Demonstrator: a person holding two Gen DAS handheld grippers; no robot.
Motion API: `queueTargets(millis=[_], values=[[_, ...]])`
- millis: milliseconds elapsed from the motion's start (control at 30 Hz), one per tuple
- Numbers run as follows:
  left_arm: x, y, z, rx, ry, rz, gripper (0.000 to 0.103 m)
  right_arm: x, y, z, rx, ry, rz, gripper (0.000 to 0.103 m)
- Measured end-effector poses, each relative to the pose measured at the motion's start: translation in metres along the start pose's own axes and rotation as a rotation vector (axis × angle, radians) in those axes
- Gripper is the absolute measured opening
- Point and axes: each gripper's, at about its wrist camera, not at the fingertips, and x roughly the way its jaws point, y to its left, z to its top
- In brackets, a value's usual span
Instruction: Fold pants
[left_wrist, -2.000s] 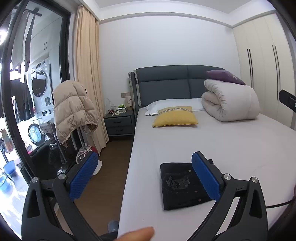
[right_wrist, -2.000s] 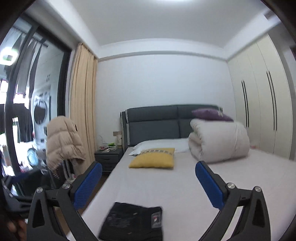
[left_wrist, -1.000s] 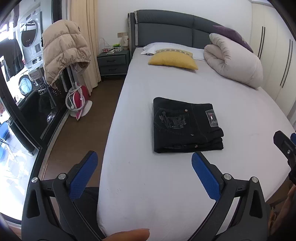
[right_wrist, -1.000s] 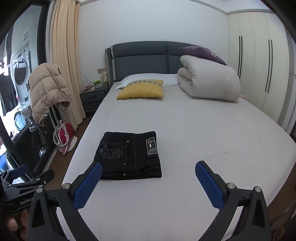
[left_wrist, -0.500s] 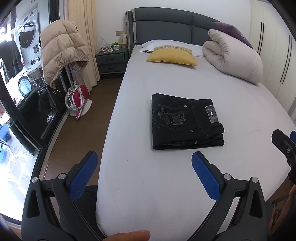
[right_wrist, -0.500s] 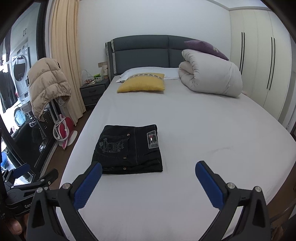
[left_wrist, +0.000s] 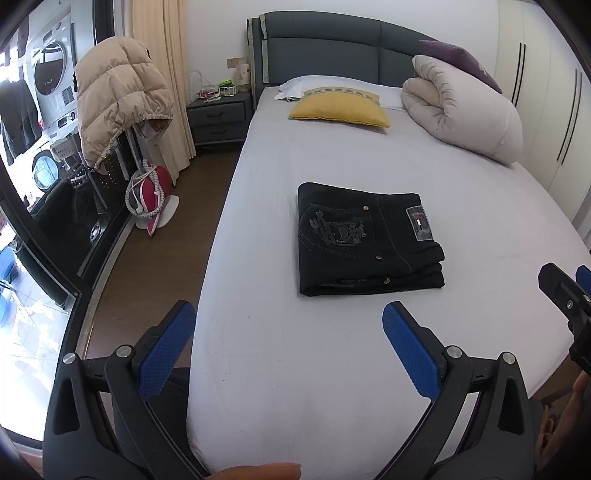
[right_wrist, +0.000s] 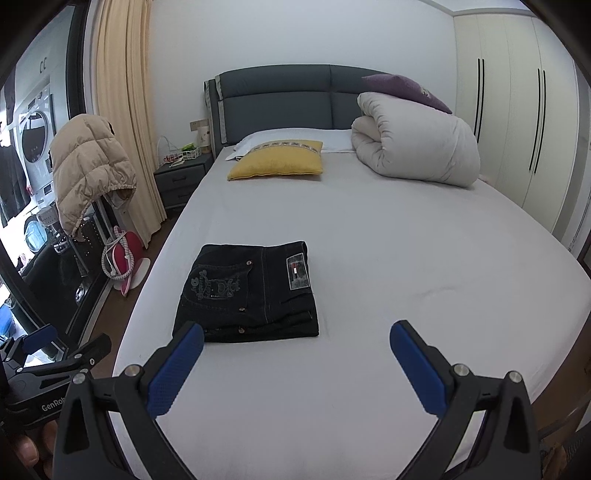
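My left gripper (left_wrist: 286, 345) and right gripper (right_wrist: 295, 354) both hang with fingers spread wide, holding nothing. Folded black pants (left_wrist: 364, 243) lie flat on the bed (left_wrist: 332, 387) ahead of both, apart from the fingers. A waist patch (right_wrist: 297, 272) shows a small red-white mark, its text unreadable; the other gripper's frame reads "GenRob".

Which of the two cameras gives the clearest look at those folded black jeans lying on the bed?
The left wrist view: the folded black jeans lie unobstructed. In the right wrist view, a blue finger pad clips the jeans' near corner.
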Motion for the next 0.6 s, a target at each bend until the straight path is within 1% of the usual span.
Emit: queueTargets(millis=[600], values=[[0.0052, 0.0005, -0.0003, 0.000, 0.010, -0.004, 0.103, 0.0048, -0.0008, -0.0044, -0.007, 0.011, 0.004, 0.103]])
